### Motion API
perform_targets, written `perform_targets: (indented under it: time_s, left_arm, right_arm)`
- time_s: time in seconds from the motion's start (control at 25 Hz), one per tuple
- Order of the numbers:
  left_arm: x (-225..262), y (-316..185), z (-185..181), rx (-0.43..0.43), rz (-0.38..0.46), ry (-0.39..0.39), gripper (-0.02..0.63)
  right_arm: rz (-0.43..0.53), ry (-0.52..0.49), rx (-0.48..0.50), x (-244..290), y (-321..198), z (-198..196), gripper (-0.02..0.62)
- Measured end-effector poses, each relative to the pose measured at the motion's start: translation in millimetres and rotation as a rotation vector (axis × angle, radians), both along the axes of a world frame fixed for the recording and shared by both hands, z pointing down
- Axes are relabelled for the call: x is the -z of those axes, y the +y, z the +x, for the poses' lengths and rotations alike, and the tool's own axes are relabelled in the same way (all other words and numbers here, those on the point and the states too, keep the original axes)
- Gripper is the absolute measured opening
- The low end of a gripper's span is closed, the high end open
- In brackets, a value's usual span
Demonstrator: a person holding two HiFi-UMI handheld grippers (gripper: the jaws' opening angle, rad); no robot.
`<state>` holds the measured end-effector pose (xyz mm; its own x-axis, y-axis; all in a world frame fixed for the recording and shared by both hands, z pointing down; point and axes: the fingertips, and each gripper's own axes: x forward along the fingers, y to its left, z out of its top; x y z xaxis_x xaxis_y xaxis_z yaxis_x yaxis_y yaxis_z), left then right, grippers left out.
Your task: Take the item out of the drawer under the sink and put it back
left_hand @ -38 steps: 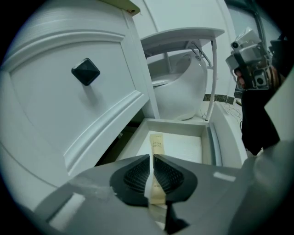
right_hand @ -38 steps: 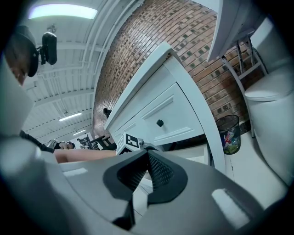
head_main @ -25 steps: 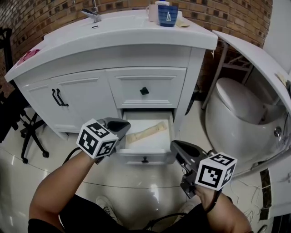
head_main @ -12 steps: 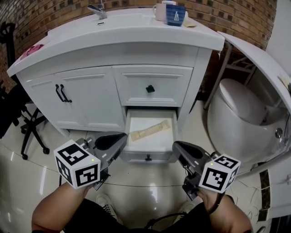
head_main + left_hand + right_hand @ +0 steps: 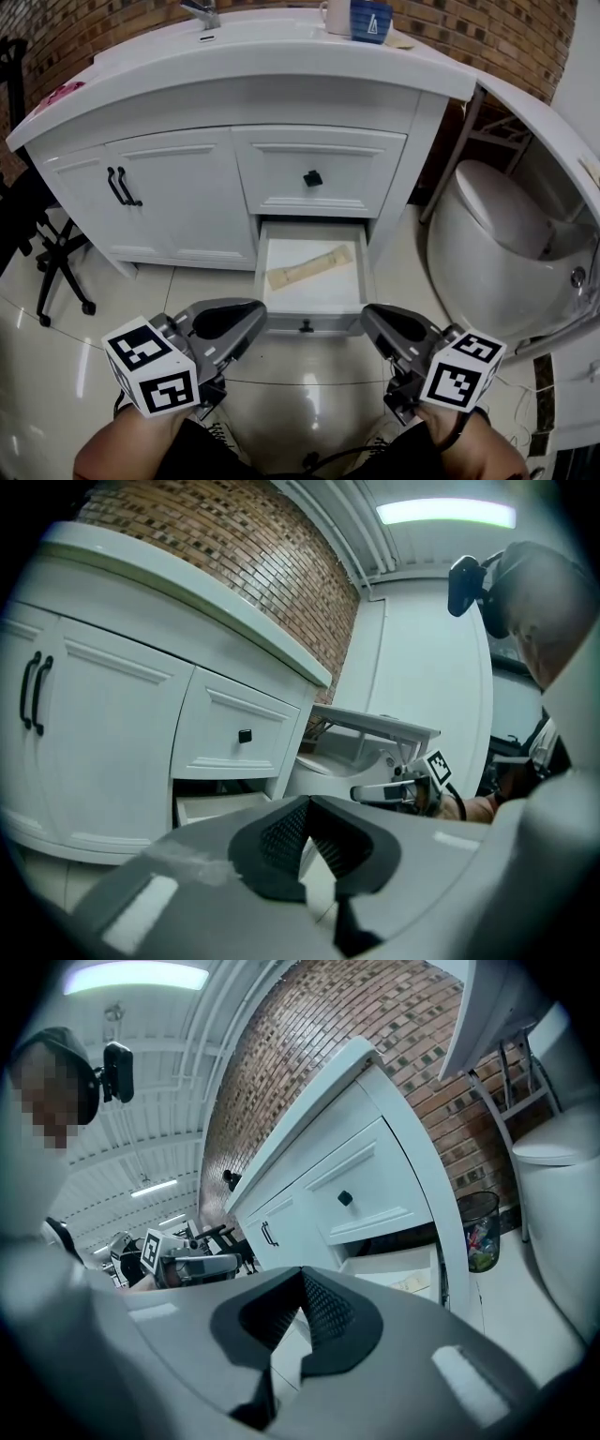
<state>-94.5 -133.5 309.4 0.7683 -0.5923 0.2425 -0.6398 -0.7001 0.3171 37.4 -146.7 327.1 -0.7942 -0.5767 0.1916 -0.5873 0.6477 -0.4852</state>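
Item (image 5: pixel 307 267) in drawer (image 5: pixel 321 294), beyond left claw (image 5: pixel 255 317)

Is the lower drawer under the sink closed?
No, the lower drawer stands pulled out with a beige item lying inside.

The left gripper (image 5: pixel 307 810) points at the white vanity (image 5: pixel 103 714), its dark ribbed jaws pressed together with nothing between them. Just past the tips the bottom drawer (image 5: pixel 220 805) stands pulled out, beneath a shut drawer with a small black knob (image 5: pixel 245 735). Further left, the cabinet doors carry two black bar handles (image 5: pixel 33 693). A brick wall (image 5: pixel 272 564) rises behind the countertop (image 5: pixel 187 602). Off to the right the right gripper (image 5: pixel 364 792) hangs roughly level, its marker cube (image 5: pixel 439 766) at the rear. A ceiling light (image 5: pixel 445 514) glows overhead.
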Motion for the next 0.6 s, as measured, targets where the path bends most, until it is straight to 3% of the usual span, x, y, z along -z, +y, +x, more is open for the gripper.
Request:
perform_targets:
  time_s: [0.36, 0.6]
  left_arm:
    - [-15.9, 8.7, 14.2, -0.081, -0.042, -0.012, 0.006]
    - [-10.6, 6.0, 7.5, -0.051, -0.028, -0.001, 0.006]
  right_arm:
    - [-0.018, -0.006, -0.001, -4.9, -2.7, -2.5, 0.005]
    - [-0.014, -0.001, 0.0, -3.5, -2.6, -2.7, 0.005]
